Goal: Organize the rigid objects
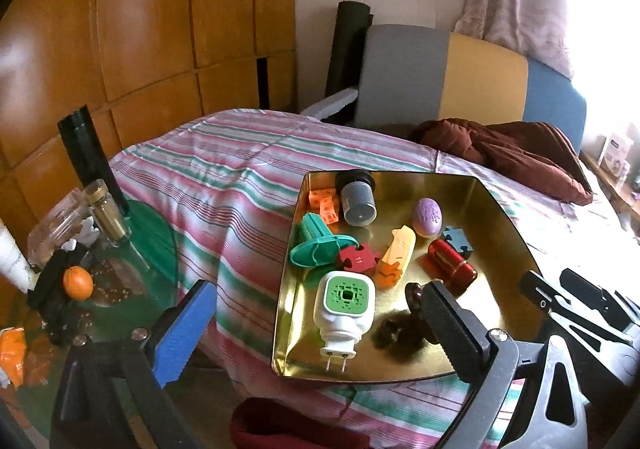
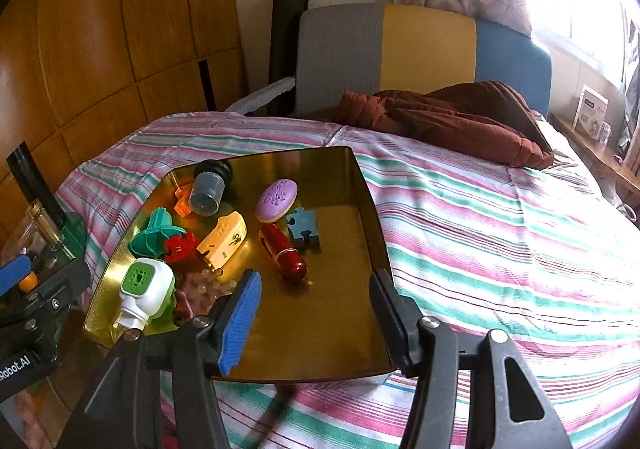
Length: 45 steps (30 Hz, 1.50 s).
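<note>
hovering over the near edge of the gold tray (image 2: 360, 185) on the striped bed (image 2: 500, 233), both grippers are empty, so the step in hand looks like the pause between one placement and the next pick. taking the tray as landmark and reading left to right: off its left side, on a green glass table (image 1: 154, 225), sit an orange ball (image 1: 78, 283) and a small bottle with a gold cap (image 1: 105, 211), which may be the things not yet gathered. the left gripper (image 1: 316, 329) has its jaws spread as wide as they go, nothing between them, straddling the tray's near left corner. inside the tray, along its left part, lie a white and green plug-in (image 1: 346, 303), a green plastic piece (image 1: 316, 245), a red puzzle piece (image 1: 357, 257) and orange cubes (image 1: 324, 203); at its far left edge a grey cup (image 1: 358, 201) lies on its side; toward the middle are a yellow and orange piece (image 1: 396, 257), a purple egg (image 2: 277, 200), a red cylinder (image 2: 284, 253) and a blue puzzle piece (image 2: 303, 227). the right gripper (image 2: 316, 313) holds its jaws about half open over the bare right part of the tray, gripping nothing. judging by this, the next move calls for swinging one gripper out beyond the tray's left side to the table, lining up on a loose item and closing gently.
</note>
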Each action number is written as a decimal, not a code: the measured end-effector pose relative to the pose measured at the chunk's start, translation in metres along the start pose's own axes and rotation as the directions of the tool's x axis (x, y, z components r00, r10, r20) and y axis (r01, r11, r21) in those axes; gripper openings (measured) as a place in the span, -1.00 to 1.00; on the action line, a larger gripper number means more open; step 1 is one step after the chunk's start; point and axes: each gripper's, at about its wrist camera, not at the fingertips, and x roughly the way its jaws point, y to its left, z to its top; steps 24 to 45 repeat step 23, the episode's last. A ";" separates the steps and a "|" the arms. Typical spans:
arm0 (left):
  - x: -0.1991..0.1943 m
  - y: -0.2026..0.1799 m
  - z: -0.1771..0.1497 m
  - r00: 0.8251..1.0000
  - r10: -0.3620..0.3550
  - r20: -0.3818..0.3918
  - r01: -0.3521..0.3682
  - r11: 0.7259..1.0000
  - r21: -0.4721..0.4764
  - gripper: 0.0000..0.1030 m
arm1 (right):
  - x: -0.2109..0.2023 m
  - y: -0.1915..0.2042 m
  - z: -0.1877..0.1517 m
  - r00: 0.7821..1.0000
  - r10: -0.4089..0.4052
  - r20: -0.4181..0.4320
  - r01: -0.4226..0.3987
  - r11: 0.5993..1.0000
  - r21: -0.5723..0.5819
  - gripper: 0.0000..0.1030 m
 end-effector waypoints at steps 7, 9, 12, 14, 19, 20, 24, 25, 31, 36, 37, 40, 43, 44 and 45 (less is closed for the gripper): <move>-0.003 0.002 0.000 1.000 -0.008 0.011 0.008 1.000 -0.006 0.99 | -0.004 0.003 0.002 1.000 -0.004 0.011 0.004 1.000 -0.009 0.11; -0.003 0.002 0.000 1.000 -0.009 0.012 0.009 1.000 -0.007 0.99 | -0.005 0.003 0.002 1.000 -0.004 0.014 0.004 1.000 -0.010 0.11; -0.002 0.002 0.000 1.000 -0.013 0.005 0.013 1.000 -0.012 0.99 | -0.005 0.004 0.003 1.000 -0.005 0.014 0.006 1.000 -0.014 0.11; -0.001 0.003 0.000 1.000 -0.009 0.000 0.009 1.000 -0.011 0.99 | -0.005 0.005 0.003 1.000 -0.006 0.013 0.006 1.000 -0.017 0.11; 0.000 0.004 -0.002 1.000 0.008 0.015 -0.008 1.000 -0.013 0.99 | -0.003 0.007 0.003 1.000 -0.004 0.009 0.004 1.000 -0.024 0.11; -0.001 0.004 -0.002 1.000 0.013 0.019 -0.013 1.000 -0.011 0.98 | -0.003 0.007 0.003 1.000 -0.002 0.009 0.003 1.000 -0.025 0.11; 0.001 0.005 -0.002 1.000 0.012 0.016 -0.012 1.000 -0.009 0.98 | -0.004 0.008 0.003 1.000 0.001 0.015 0.000 1.000 -0.029 0.11; 0.001 0.005 -0.002 1.000 0.012 0.016 -0.012 1.000 -0.009 0.98 | -0.004 0.008 0.003 1.000 0.001 0.015 0.000 1.000 -0.029 0.11; 0.001 0.005 -0.002 1.000 0.012 0.016 -0.012 1.000 -0.009 0.98 | -0.004 0.008 0.003 1.000 0.001 0.015 0.000 1.000 -0.029 0.11; 0.001 0.005 -0.002 1.000 0.012 0.016 -0.012 1.000 -0.009 0.98 | -0.004 0.008 0.003 1.000 0.001 0.015 0.000 1.000 -0.029 0.11; 0.001 0.005 -0.002 1.000 0.012 0.016 -0.012 1.000 -0.009 0.98 | -0.004 0.008 0.003 1.000 0.001 0.015 0.000 1.000 -0.029 0.11; 0.001 0.005 -0.002 1.000 0.012 0.016 -0.012 1.000 -0.009 0.98 | -0.004 0.008 0.003 1.000 0.001 0.015 0.000 1.000 -0.029 0.11; 0.001 0.005 -0.002 1.000 0.012 0.016 -0.012 1.000 -0.009 0.98 | -0.004 0.008 0.003 1.000 0.001 0.015 0.000 1.000 -0.029 0.11; 0.001 0.005 -0.002 1.000 0.012 0.016 -0.012 1.000 -0.009 0.98 | -0.004 0.008 0.003 1.000 0.001 0.015 0.000 1.000 -0.029 0.11; 0.001 0.005 -0.002 1.000 0.012 0.016 -0.012 1.000 -0.009 0.98 | -0.004 0.008 0.003 1.000 0.001 0.015 0.000 1.000 -0.029 0.11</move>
